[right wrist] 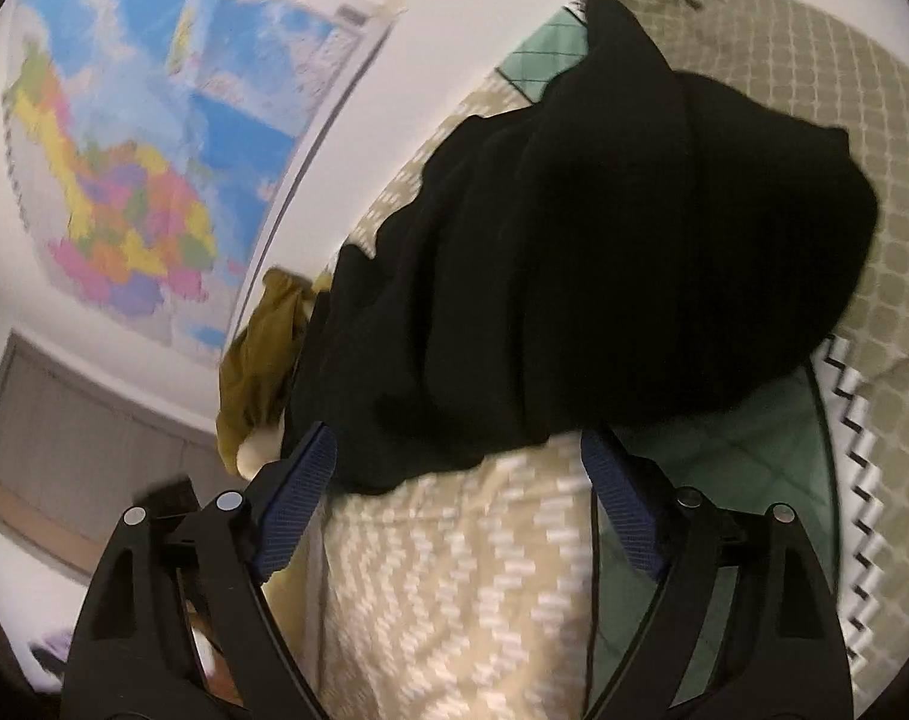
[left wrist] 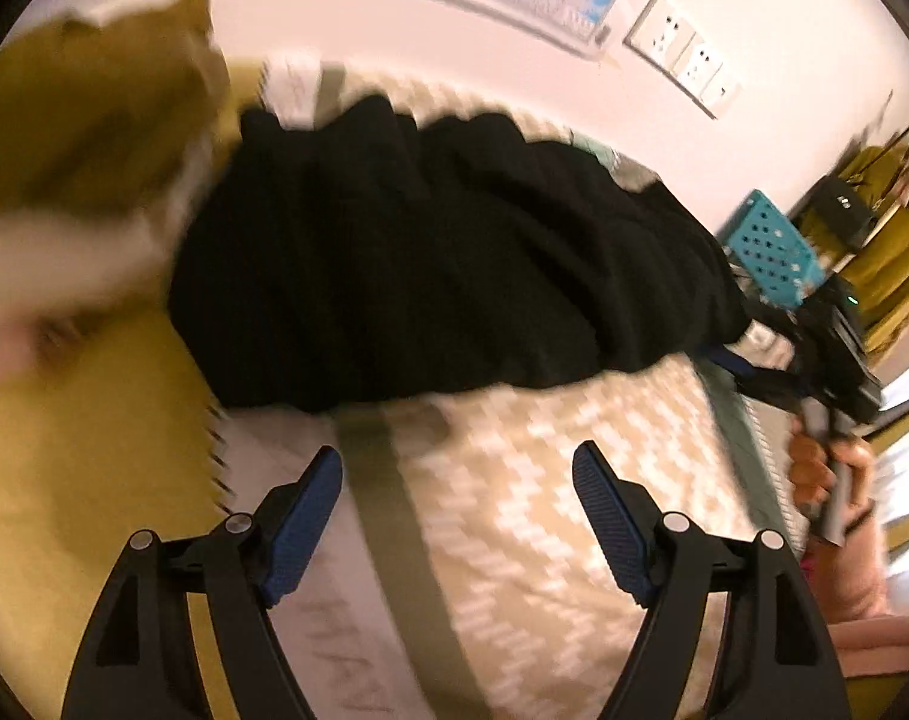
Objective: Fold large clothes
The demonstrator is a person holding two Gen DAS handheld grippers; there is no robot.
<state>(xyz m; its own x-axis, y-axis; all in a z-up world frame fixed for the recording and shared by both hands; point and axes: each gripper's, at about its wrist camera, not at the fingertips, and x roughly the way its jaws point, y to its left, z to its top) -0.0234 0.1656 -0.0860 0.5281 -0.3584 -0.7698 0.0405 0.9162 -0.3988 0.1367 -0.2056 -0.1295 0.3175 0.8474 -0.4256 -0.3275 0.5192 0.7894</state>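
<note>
We see a bed [left wrist: 574, 510] covered in a beige zigzag-patterned spread, and on it the black garment [left wrist: 442, 264] lies bunched in a loose, rumpled heap with no crisp edges, so we judge the folding far from finished: at most a rough gathering is done, and the smoothing and squaring are left. In the right wrist view the same black garment [right wrist: 604, 252] sits just ahead of the jaws, its near hem close to the pads but not caught. Our left gripper [left wrist: 457, 510] hangs over bare bedspread with its jaws spread and nothing between them; our right gripper [right wrist: 460, 498] is likewise spread and empty. A coloured map [right wrist: 136, 180] hangs on the wall, its lettering too blurred to read; faint writing on the bedding near the left gripper is also illegible
</note>
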